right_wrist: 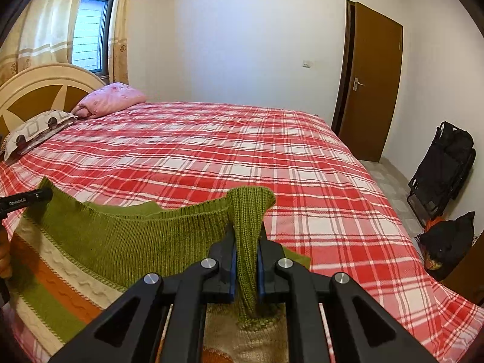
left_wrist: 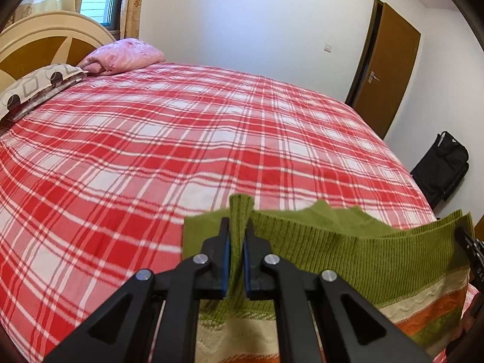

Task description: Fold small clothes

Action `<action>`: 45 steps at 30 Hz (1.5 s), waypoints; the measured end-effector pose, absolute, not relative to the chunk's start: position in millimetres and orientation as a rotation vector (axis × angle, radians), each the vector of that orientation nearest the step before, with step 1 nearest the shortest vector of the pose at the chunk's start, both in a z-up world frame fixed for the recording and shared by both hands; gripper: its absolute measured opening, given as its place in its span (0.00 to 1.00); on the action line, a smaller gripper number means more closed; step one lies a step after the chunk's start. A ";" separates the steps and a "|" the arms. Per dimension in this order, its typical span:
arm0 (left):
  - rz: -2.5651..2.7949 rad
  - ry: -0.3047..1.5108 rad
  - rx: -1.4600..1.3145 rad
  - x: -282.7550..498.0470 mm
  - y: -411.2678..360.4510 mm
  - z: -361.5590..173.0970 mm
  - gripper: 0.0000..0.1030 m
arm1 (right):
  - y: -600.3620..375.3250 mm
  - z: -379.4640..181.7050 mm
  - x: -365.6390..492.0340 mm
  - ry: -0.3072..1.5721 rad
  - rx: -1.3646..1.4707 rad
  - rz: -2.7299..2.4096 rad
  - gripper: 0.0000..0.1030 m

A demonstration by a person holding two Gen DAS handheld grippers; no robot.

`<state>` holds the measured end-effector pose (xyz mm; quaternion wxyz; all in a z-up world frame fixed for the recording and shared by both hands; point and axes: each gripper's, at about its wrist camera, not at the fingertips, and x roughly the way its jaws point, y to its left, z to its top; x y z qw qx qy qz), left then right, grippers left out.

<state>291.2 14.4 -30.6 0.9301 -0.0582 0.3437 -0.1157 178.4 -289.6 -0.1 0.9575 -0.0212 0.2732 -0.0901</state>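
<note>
At the bed's near edge: I hold a small striped sweater (left_wrist: 378,260) above the red plaid bedspread (left_wrist: 151,151).
Left gripper (left_wrist: 237,227): my jaws are clamped on one end of the green ribbed hem.
Right gripper (right_wrist: 246,236): my jaws pinch the hem's other end.
Sweater: stretched between us, body hanging toward me.
Risk: uneven pulling could slip the bunched knit from a pinch, so the fold would land crooked.
Beyond: pillows (right_wrist: 106,98), brown door (right_wrist: 372,81).
</note>
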 end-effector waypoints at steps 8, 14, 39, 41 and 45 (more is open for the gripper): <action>-0.195 0.737 -0.115 320.6 2.5 -47.0 0.07 | -301.3 -23.5 213.2 0.599 -0.039 -0.203 0.09; -0.156 0.779 -0.093 333.6 -4.3 -64.5 0.07 | -305.3 -44.0 230.3 0.633 -0.058 -0.234 0.09; -0.091 0.838 0.002 345.3 -18.9 -92.5 0.08 | -313.6 -91.7 263.8 0.814 -0.077 -0.283 0.09; -0.087 0.839 0.013 345.5 -20.0 -93.4 0.08 | -312.9 -93.3 264.8 0.822 -0.083 -0.283 0.09; -0.063 0.833 0.058 344.7 -27.3 -94.1 0.08 | -311.2 -96.7 269.6 0.843 -0.105 -0.283 0.10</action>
